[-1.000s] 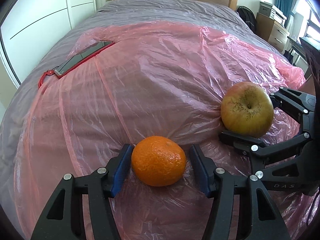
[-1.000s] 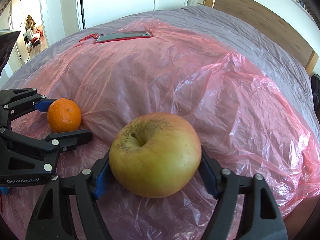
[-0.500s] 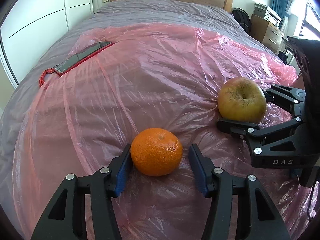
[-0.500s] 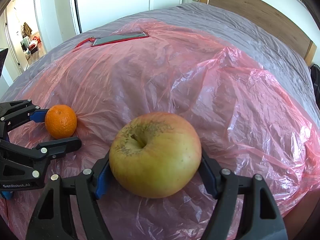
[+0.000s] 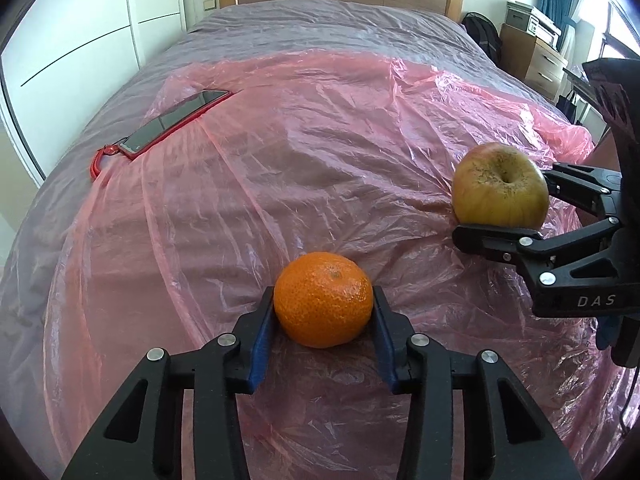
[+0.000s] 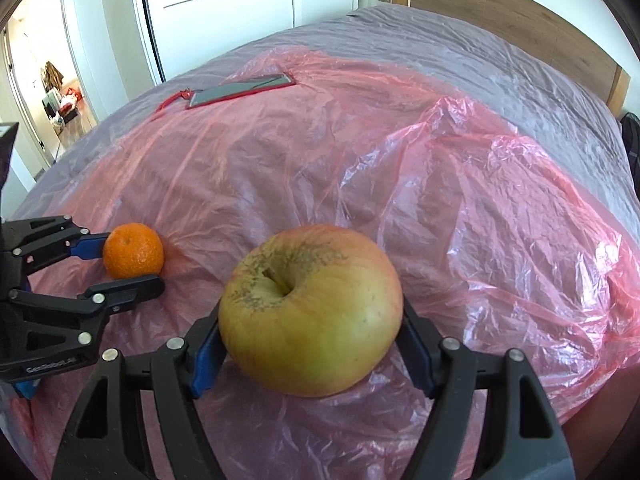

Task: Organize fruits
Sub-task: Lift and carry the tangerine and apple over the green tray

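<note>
Both fruits clamped for lifting: left gripper [image 5: 323, 312] pads pressed against small round orange mandarin [image 5: 323, 299], right gripper [image 6: 312, 332] gripping large yellow-green russeted apple [image 6: 310, 309] just right of it, each resting on crinkled pink plastic sheet [image 5: 280, 168] over bed

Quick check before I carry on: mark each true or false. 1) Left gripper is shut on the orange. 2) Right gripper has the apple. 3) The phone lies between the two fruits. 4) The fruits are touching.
1) True: the left gripper pads press the orange.
2) True: the right gripper is shut on the apple.
3) False: the phone lies far back on the plastic sheet.
4) False: the fruits are apart.
</note>
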The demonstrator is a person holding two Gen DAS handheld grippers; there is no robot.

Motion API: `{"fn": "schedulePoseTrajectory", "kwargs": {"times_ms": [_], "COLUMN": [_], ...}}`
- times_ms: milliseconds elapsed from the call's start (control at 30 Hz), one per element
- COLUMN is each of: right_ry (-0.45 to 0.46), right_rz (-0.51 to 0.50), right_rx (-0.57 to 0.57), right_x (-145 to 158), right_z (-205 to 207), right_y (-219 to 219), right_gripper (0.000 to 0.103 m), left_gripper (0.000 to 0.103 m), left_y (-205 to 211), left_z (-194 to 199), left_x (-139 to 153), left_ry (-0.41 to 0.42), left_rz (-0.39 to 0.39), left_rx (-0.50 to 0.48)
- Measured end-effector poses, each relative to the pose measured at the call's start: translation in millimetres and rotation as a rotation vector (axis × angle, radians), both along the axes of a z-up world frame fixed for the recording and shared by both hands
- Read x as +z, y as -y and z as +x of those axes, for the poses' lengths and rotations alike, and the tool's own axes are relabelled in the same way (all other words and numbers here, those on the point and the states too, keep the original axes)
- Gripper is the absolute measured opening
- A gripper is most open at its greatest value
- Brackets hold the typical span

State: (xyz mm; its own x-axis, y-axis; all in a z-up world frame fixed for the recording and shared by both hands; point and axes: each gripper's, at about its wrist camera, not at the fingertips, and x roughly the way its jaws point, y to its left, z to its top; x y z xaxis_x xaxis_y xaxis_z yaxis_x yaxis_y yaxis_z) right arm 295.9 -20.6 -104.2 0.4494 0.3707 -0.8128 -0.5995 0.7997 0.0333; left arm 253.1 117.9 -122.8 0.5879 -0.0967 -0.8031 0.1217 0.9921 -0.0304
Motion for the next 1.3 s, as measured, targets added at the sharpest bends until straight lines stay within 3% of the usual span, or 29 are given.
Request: {"fn": "schedulePoseTrajectory", "kwargs": {"times_ms": [533,867,1300], "right_ry": [-0.001,-0.001,-0.007], "right_rz": [0.083,0.13,0.17], "right_rx": [-0.003,-0.044,-0.141], "right_x": [57,87,95], "right_z": [-80,-152,-217], "right_y": [44,85,154], "right_gripper": [0.103,0.103,0.103], "left_gripper": [0.038,0.038,0.038], "left_y": [14,44,110], "left_z": [-52,-111,-172], "left_x": [53,83,105], "left_ry": [0.06,0.085,0.083], "left_rz": [-0.084,-0.104,-0.132], "left_rx": [0.034,-0.023,-0.133]}}
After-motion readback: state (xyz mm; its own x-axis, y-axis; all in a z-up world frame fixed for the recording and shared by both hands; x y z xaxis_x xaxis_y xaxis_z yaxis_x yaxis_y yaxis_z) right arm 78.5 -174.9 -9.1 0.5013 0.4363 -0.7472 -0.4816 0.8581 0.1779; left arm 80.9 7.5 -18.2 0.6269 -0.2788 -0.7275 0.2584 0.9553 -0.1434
